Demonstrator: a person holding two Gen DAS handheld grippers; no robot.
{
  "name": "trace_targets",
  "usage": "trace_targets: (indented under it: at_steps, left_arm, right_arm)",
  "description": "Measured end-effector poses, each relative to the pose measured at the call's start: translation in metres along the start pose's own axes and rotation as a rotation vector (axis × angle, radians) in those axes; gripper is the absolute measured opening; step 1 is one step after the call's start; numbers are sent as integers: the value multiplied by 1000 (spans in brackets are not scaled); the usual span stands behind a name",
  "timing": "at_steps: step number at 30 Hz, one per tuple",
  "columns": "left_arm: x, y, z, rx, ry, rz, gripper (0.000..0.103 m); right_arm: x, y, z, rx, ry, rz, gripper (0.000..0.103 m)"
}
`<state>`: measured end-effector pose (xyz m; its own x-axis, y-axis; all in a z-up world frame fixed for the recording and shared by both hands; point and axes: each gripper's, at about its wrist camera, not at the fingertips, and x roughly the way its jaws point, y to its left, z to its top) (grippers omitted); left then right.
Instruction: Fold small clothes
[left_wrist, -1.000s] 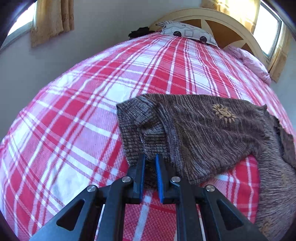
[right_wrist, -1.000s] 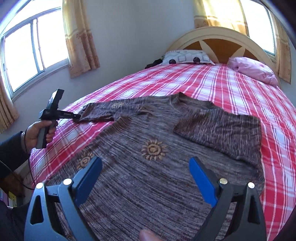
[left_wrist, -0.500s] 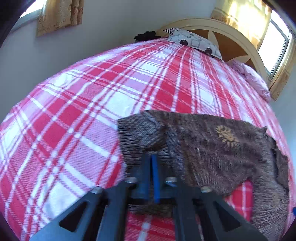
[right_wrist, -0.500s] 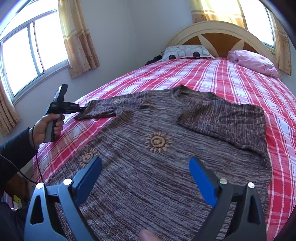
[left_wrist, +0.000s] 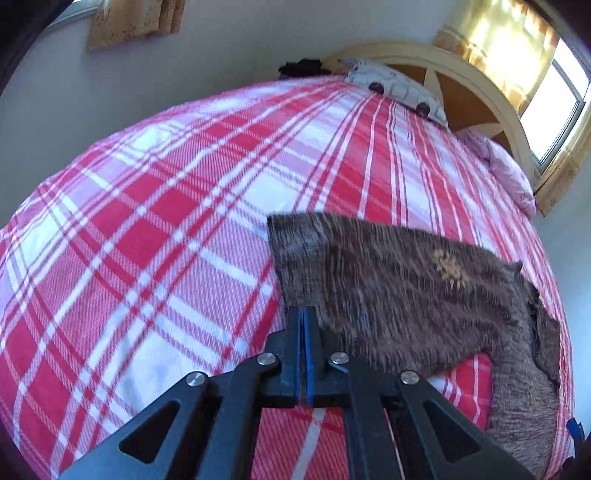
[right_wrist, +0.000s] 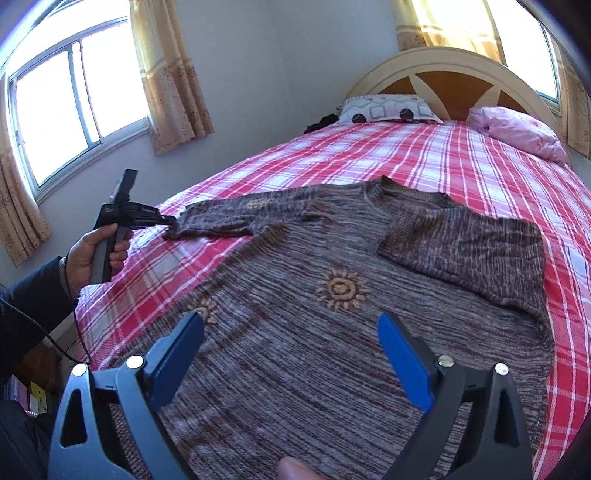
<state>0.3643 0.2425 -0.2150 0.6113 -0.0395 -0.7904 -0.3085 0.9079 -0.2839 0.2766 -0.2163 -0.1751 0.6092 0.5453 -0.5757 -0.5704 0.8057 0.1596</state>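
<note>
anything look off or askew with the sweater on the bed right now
The brown marled knit sweater lies lopsided on the red plaid bedspread: its one sleeve is folded across the body, the other sleeve stretches sideways, its cuff pinched in the shut left gripper. The right gripper hovers open. No damage shows.

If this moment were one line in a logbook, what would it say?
stage: sleeve fold | left claw: shut on sweater sleeve cuff | right claw: open above sweater body | other sleeve: folded in
</note>
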Motion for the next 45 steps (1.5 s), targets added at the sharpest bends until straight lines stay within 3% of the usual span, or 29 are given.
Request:
trace_targets:
  at_steps: [4, 10, 12, 14, 15, 17, 29, 35, 38, 40, 42, 45]
  left_arm:
    - [-2, -2, -12, 14, -1, 26, 2]
    - [-3, 1, -17, -30, -5, 4, 4]
    - [-4, 6, -17, -68, -11, -35, 8]
    - [-4, 13, -16, -104, -22, -138, 36]
    - [-6, 16, -15, -131, -27, -182, 57]
    - [-15, 13, -12, -123, -59, -130, 82]
    - [3, -18, -14, 3, -20, -50, 81]
    - [5, -29, -15, 28, -19, 6, 56]
    - [9, -33, -17, 42, -15, 19, 54]
    - [14, -31, -15, 25, -7, 1, 57]
    - [16, -18, -11, -61, -11, -76, 63]
    - [15, -12, -7, -100, -6, -114, 57]
  right_arm:
    - [-2, 3, 0, -7, -7, 10, 97]
    - [-6, 1, -4, 0, -14, 21, 97]
    - [-8, 0, -5, 4, -19, 24, 97]
    - [-8, -1, -6, 6, -18, 22, 97]
    - [-8, -2, -6, 8, -16, 20, 97]
    - [-7, -3, -8, 12, -14, 16, 97]
    - [-3, -3, -14, -1, -7, 7, 97]
    - [-3, -11, -15, 18, -12, 8, 97]
    - [-2, -15, -16, 30, -12, 9, 97]
    - [0, -17, -16, 34, -11, 8, 97]
    - [0, -17, -16, 36, -14, 10, 97]
    - [-5, -17, -15, 36, -32, 12, 97]
